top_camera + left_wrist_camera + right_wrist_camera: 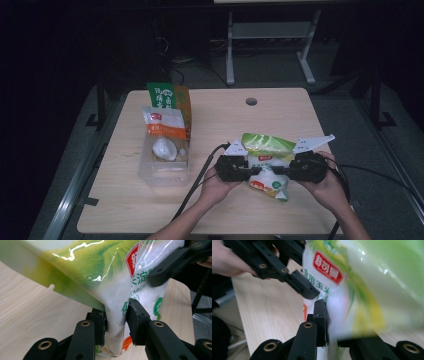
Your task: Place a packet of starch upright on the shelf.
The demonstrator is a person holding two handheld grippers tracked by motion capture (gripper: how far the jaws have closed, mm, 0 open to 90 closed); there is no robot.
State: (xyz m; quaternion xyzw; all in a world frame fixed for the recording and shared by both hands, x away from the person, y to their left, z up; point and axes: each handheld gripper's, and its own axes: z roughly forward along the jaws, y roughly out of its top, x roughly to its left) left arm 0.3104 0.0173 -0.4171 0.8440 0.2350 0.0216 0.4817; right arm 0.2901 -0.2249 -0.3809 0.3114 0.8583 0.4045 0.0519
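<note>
Fingers [136, 322] of two grippers pinch one starch bag [265, 165].

A light wooden table [280, 120] stands on grey floor [270, 70] in a dark room.

I saw that both grippers, the left gripper [248, 171] and the right gripper [280, 171], were matte black, each built from flat linkage bars pinned with brass-coloured ringed rivets, and each carried a pale grey three-cornered plate on top. Their fingers [138, 322] were blocky black pads with small recessed screw holes and slightly chipped edges, and a thin black cable trailed from the back of each unit. The person's left hand [215, 187] and right hand [327, 187] were bare, and I saw no sleeve on either forearm.
</note>
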